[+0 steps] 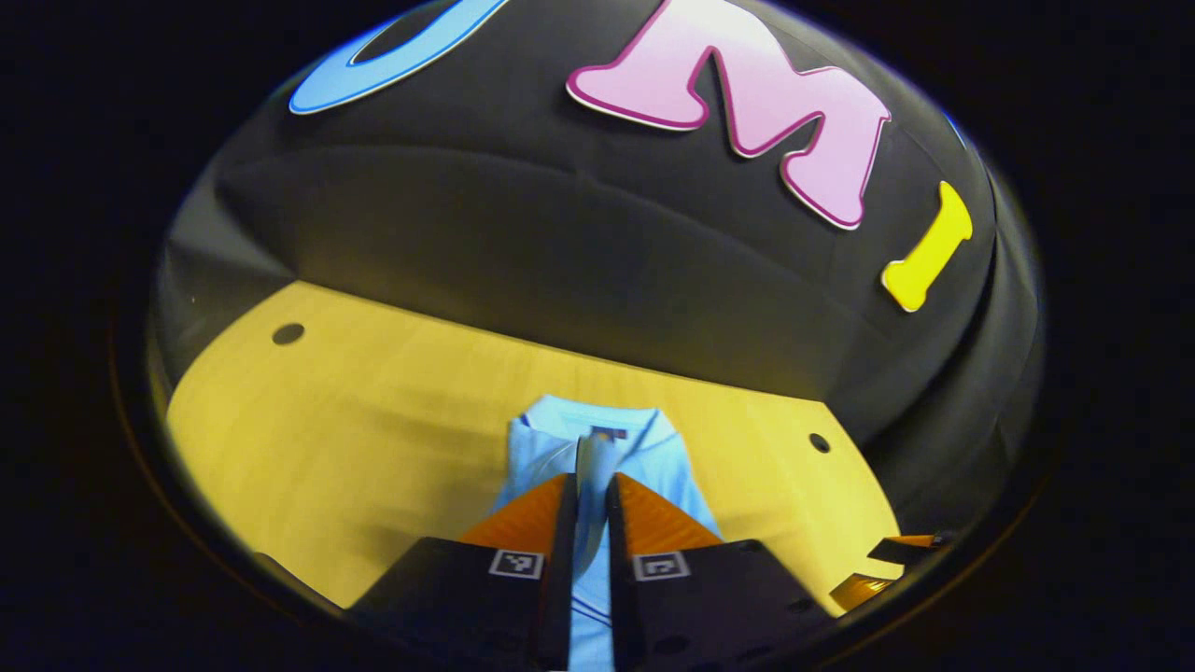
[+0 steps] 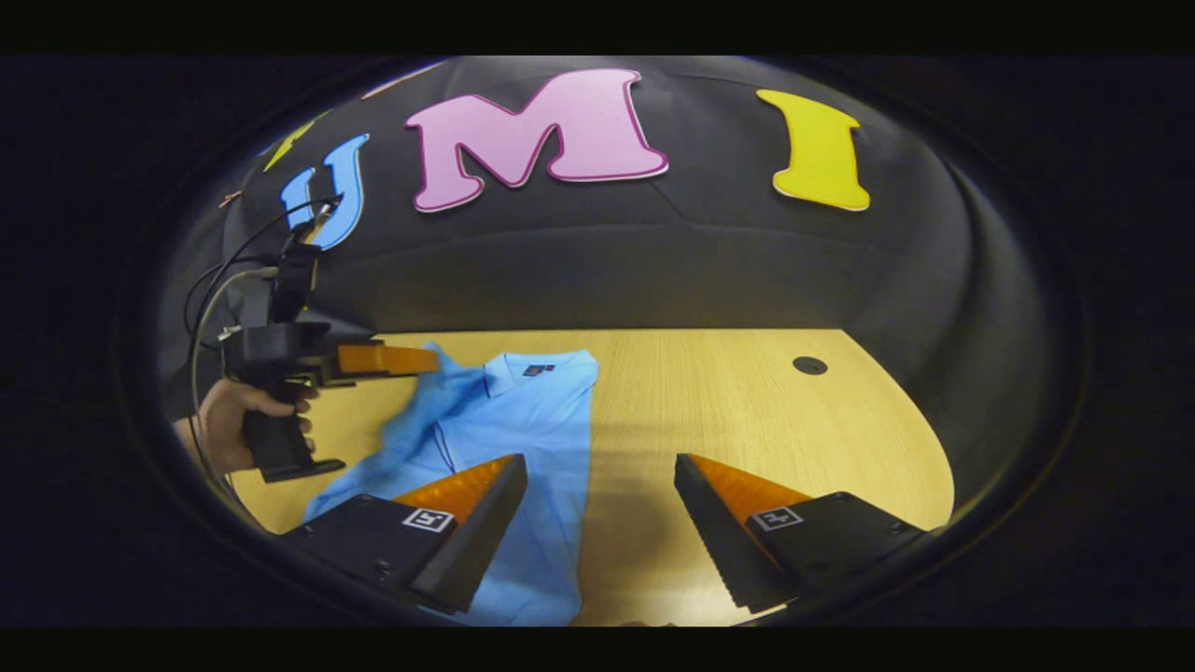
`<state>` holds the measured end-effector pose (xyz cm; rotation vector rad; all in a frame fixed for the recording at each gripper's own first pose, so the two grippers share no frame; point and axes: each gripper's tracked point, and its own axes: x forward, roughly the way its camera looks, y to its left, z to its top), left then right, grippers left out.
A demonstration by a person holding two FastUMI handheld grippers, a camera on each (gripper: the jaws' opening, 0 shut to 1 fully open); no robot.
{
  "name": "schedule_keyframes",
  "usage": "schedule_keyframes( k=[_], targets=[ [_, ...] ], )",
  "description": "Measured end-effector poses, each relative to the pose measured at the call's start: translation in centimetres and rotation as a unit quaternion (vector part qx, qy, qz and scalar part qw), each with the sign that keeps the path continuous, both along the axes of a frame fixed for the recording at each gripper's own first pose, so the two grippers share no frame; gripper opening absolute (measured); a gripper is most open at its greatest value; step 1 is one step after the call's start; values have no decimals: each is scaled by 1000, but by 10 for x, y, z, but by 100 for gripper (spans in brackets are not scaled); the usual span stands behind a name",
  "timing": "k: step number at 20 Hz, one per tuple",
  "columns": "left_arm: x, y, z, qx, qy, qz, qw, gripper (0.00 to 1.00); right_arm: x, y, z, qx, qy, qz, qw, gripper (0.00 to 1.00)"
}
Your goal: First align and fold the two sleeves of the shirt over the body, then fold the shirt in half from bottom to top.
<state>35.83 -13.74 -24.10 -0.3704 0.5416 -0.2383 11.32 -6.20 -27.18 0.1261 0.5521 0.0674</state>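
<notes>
A light blue polo shirt (image 2: 537, 411) lies on the wooden table (image 2: 738, 411), collar toward the back wall. Its one side edge runs straight, as if that sleeve lies folded in. In the right gripper view my left gripper (image 2: 431, 359), held by a hand (image 2: 217, 415), is shut on the other sleeve (image 2: 437, 397) and holds it raised above the shirt body. The left gripper view has my left gripper (image 1: 590, 481) pinching a strip of blue sleeve (image 1: 595, 453) over the shirt (image 1: 653, 457). My right gripper (image 2: 597, 462) stands open above the shirt's right edge, holding nothing.
The table (image 1: 355, 420) has round holes (image 1: 288, 333) (image 1: 819, 442) near its back corners, one seen as a hole (image 2: 809, 365) at the far right. The black cloth wall rises right behind the table. Part of the right gripper (image 1: 887, 560) shows low right.
</notes>
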Motion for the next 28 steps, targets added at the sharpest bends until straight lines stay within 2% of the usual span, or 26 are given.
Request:
schedule_keyframes(
  k=[1, 2, 4, 6, 8, 12, 17, 23, 27, 28],
  targets=[
    [-11, -7, 3, -1, 1, -16, 1000, 32, -6, 2, 4, 2, 2, 2, 1000, 99],
    [-23, -11, 2, 3, 3, -22, 1000, 46, -10, 6, 7, 8, 9, 4, 1000, 99],
    [-50, -1, 6, 21, -3, -12, 1000, 74, -28, 17, 24, 32, 11, 6, 999, 99],
    [-88, 21, 14, 45, -19, 4, 999, 100, -46, 23, 41, 31, 5, 7, 999, 99],
    [-133, 43, 16, 66, -21, 17, 997, 97, -69, 28, 49, 25, 12, 11, 1000, 99],
    [-225, 82, 4, 96, -6, 19, 995, 97, -116, 44, 50, 28, 35, 8, 999, 99],
    [-307, 120, -41, 133, 38, 19, 990, 97, -174, 65, 12, 23, 85, 11, 996, 99],
    [-366, 122, -104, 143, 111, 8, 983, 98, -229, 83, -68, 17, 166, 0, 986, 99],
    [-385, 119, -133, 160, 143, 0, 977, 98, -248, 88, -94, 23, 189, -19, 982, 99],
    [-388, 119, -138, 171, 147, -1, 974, 98, -250, 87, -98, 15, 192, -18, 981, 92]
  ],
)
